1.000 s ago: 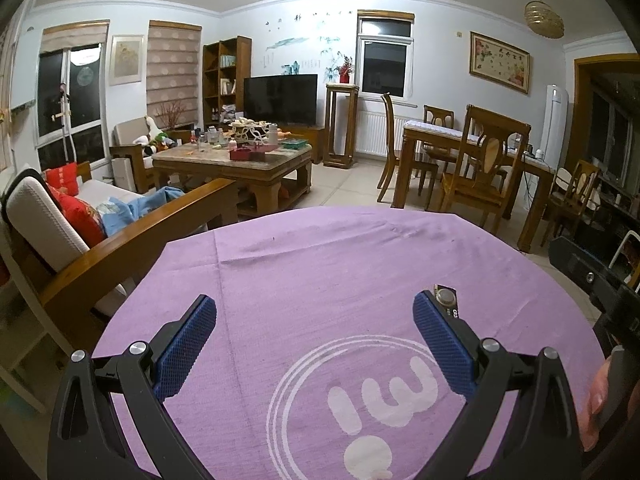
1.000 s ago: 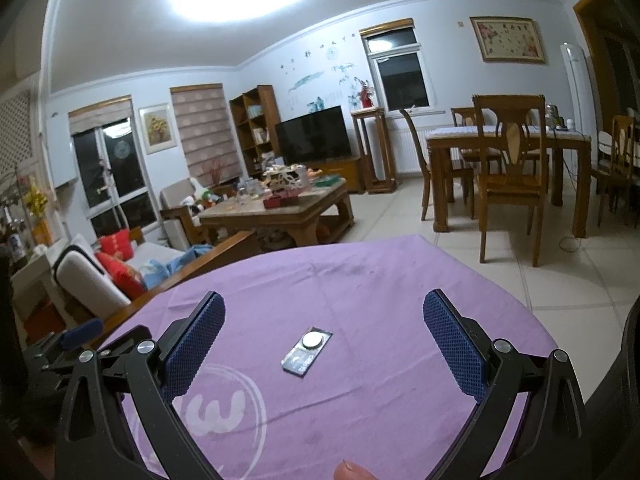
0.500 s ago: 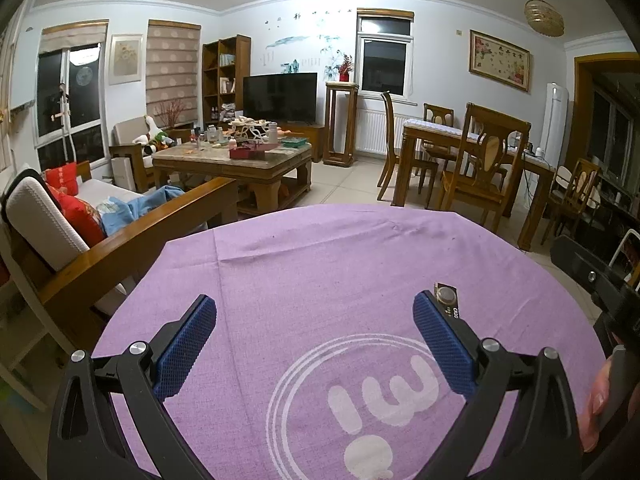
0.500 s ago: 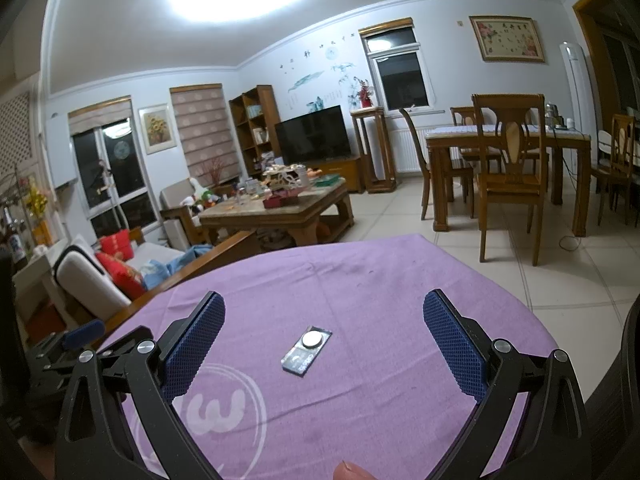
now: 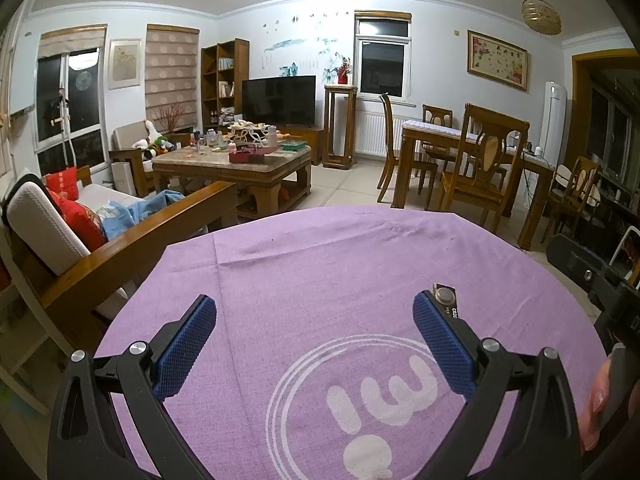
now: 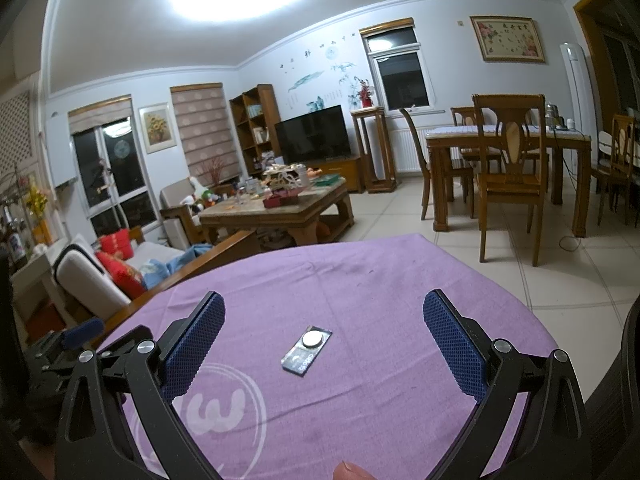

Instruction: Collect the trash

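Note:
A small coin-cell battery blister pack (image 6: 307, 349) lies flat on the purple tablecloth (image 6: 360, 280), dark card with a silver disc. In the right wrist view it sits between and just ahead of my open right gripper (image 6: 324, 340), which is empty. In the left wrist view the same pack (image 5: 445, 296) shows beside the right fingertip (image 5: 430, 312) of my open, empty left gripper (image 5: 314, 320), partly hidden behind it. The right gripper's body (image 5: 592, 280) shows at the right edge of the left view.
The round table carries a white circular logo (image 5: 380, 400) near me. A wooden sofa (image 5: 100, 240) with red cushions stands left. A cluttered coffee table (image 5: 240, 160) and a dining table with chairs (image 5: 480, 152) stand beyond on the tiled floor.

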Tool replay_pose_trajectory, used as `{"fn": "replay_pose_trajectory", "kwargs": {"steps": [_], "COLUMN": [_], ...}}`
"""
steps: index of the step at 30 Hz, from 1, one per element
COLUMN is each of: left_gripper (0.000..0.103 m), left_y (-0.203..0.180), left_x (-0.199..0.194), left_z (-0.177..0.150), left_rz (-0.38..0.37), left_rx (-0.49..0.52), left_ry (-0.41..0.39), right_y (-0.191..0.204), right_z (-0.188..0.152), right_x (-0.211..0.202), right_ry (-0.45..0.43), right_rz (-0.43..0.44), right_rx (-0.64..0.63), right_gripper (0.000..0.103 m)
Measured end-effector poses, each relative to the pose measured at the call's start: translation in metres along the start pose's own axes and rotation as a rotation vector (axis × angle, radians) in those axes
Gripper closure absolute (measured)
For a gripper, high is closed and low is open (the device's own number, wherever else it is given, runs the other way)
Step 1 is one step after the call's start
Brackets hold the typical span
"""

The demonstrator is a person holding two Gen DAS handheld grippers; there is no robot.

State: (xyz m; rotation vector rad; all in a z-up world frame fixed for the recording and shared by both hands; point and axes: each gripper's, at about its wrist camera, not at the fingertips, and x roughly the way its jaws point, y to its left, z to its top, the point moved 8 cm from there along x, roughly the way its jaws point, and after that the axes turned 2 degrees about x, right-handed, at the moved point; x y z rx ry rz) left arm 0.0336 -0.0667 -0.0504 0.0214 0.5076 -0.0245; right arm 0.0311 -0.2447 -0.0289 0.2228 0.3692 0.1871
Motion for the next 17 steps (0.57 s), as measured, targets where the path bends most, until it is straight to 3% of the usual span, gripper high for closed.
{"fn": "replay_pose_trajectory", "kwargs": {"steps": [17], "left_gripper": [0.005], "left_y": [0.011], "left_x": [0.007], "left_z": [0.010], "left_rz": [-0.023], "left_rx": [-0.007], "left_ry": [-0.006], "right_y": [0.000], "right_z": [-0.003], "right_x": [0.000], "right_ry": [0.006], "right_rz": [-0.006], "right_rx": [-0.001], "right_gripper": [0.005]}}
